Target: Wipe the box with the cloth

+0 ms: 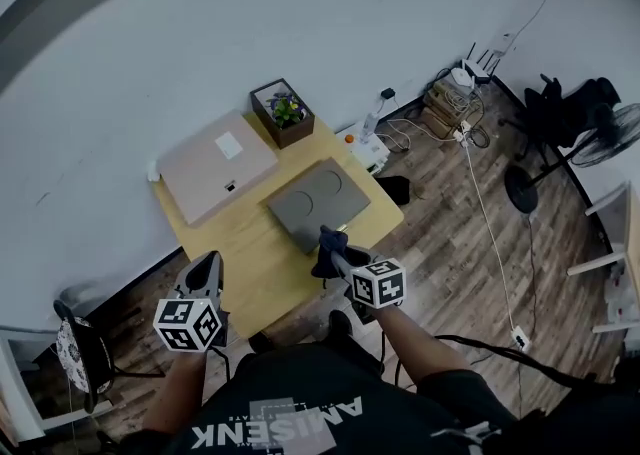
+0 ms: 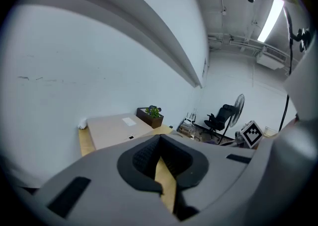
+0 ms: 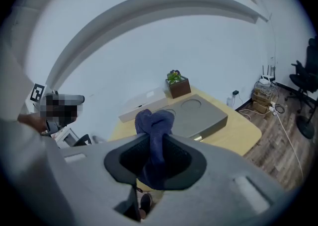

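By grey box [image 1: 320,203] near corner, right claw [image 3: 157,138] clamps blue cloth [image 3: 154,120]; left claw [image 2: 160,144] apparently closed, empty.

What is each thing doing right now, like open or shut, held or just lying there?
left hand-held gripper: shut, empty.
right hand-held gripper: shut on the cloth.
cloth: bunched up, held in the jaws.
grey box: closed, lying flat on the table.
beige box: closed, lying flat on the table.
potted plant: upright.
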`<state>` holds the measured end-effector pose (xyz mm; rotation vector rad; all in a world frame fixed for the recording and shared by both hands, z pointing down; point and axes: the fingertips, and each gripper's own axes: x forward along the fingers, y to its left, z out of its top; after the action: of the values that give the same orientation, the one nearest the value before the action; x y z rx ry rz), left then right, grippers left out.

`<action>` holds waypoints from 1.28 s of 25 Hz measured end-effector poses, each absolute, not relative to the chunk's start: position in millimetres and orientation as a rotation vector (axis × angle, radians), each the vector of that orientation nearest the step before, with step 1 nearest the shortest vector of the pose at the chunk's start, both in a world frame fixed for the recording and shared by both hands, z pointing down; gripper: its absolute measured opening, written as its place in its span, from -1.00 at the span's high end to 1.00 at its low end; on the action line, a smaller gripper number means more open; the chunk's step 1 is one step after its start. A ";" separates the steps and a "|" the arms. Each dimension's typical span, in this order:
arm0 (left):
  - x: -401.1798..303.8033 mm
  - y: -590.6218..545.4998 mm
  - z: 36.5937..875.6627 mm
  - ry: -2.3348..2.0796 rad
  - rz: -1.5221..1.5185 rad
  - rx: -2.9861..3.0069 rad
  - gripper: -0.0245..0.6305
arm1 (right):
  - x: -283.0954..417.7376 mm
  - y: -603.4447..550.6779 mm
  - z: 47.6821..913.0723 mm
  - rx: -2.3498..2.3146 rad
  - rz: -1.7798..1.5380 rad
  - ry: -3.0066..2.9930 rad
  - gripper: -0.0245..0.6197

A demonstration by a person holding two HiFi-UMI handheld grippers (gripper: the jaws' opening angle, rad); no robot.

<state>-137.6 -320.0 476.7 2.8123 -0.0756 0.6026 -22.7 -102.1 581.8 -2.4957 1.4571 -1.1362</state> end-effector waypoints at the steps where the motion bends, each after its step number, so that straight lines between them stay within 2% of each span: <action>1: -136.5 -318.2 472.5 -0.106 0.585 2.796 0.92 | -15.7 -101.2 573.4 -2.490 -1.118 1.500 0.69; 17: -147.9 -259.7 409.6 -0.645 0.425 2.856 0.92 | 80.2 -90.5 435.8 -2.348 -0.666 2.078 0.69; 23: -159.0 -260.2 359.9 -0.681 0.313 2.920 0.92 | 74.0 -106.2 407.0 -2.192 -0.666 2.080 0.69; 32: -188.1 -292.6 324.2 -0.734 0.284 2.908 0.93 | 47.6 -120.8 366.3 -2.280 -0.572 2.067 0.69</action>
<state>-188.1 -292.6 324.2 2.9085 -0.7342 0.2841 47.6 -120.8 366.3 -2.2799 2.0668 -0.5719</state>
